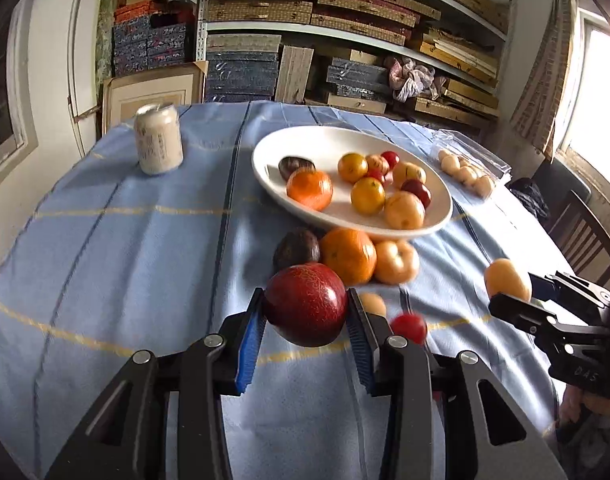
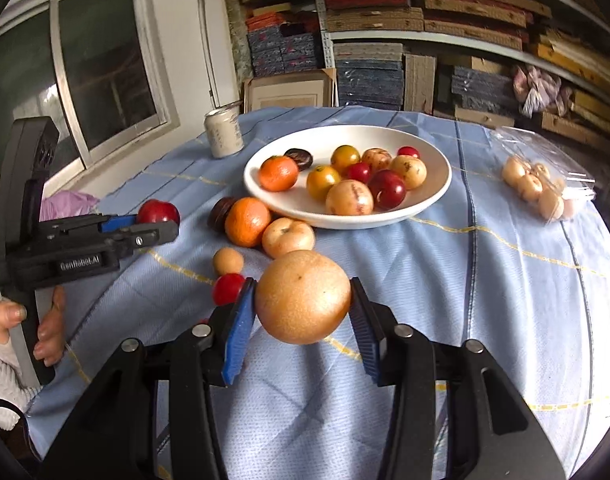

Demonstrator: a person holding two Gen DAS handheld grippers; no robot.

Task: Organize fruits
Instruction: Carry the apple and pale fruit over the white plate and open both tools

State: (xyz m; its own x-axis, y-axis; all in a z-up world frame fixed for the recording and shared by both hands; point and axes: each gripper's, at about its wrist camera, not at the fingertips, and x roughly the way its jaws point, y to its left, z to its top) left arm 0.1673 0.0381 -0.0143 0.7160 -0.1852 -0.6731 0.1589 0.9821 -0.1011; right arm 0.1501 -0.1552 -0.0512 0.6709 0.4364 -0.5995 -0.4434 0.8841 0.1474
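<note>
The left gripper [image 1: 306, 312] holds a smooth dark red apple [image 1: 305, 304] between its blue ribbed pads, above the table [image 1: 125, 240]. The right gripper [image 2: 303, 308] clamps a round, matte yellow-orange fruit [image 2: 303, 296]. Both fruits are nearly round, so no long axis is clear. Further away, the white oval bowl [image 2: 425, 200] contains oranges, yellow fruits and small red ones. A clear plastic box [image 2: 565, 184] holds pale round fruits.

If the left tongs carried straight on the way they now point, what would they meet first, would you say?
Probably the large orange mandarin on the blue tablecloth, just beyond the held dark red apple; depth is uncertain.
</note>
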